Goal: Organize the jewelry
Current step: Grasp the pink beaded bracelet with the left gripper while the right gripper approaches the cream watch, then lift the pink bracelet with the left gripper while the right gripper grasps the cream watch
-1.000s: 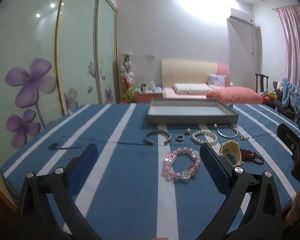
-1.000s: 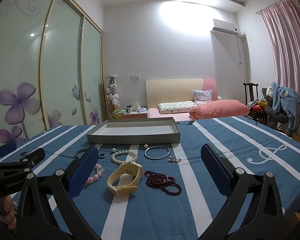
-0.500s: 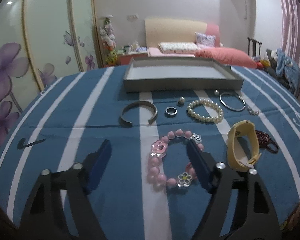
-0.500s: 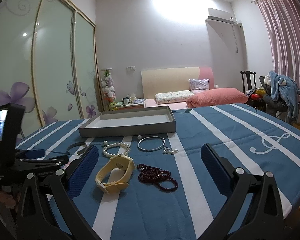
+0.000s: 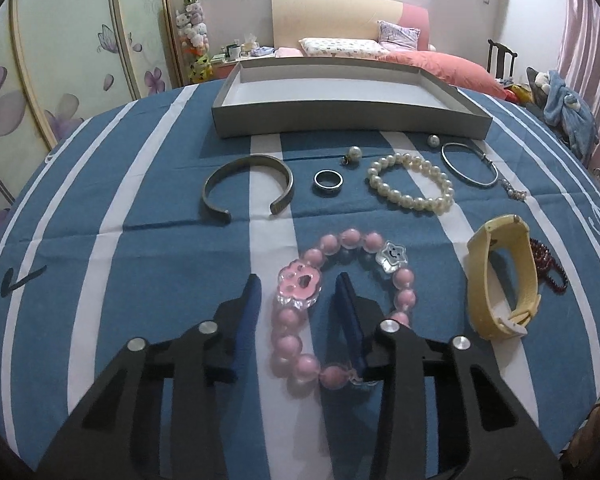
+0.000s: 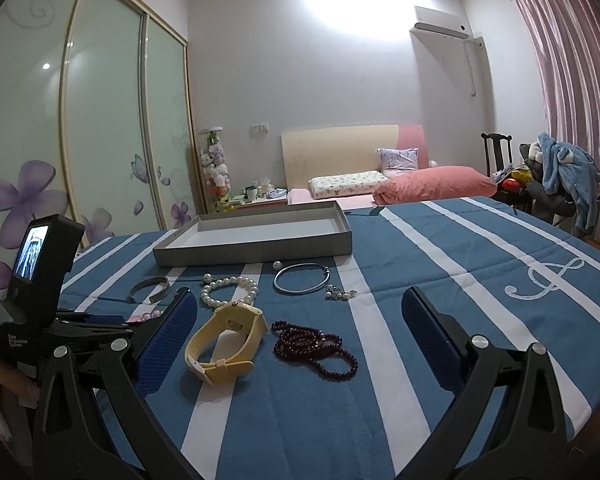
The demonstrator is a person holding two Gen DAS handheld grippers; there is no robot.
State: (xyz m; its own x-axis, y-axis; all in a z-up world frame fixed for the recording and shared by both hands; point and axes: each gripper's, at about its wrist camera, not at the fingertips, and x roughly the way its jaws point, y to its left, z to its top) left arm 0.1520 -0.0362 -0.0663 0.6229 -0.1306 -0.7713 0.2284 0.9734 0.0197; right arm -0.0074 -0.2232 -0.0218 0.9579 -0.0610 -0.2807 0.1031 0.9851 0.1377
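— Where are our hands?
— Our left gripper [image 5: 298,294] tilts steeply down, jaws closing around the near-left side of the pink bracelet [image 5: 342,308], pads not yet pressing. Our right gripper [image 6: 300,316] sits nearly level, jaws wide, holding nothing.
— And the bracelet?
— Flat on the striped cloth [image 5: 140,264], its longer span running toward the tray [image 5: 344,118]; bare cloth lies left of it, the yellow watch [image 5: 502,280] to its right.

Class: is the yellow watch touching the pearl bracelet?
Apart. The left wrist view shows blue cloth between the watch and the pearl bracelet; the right wrist view only makes them overlap.
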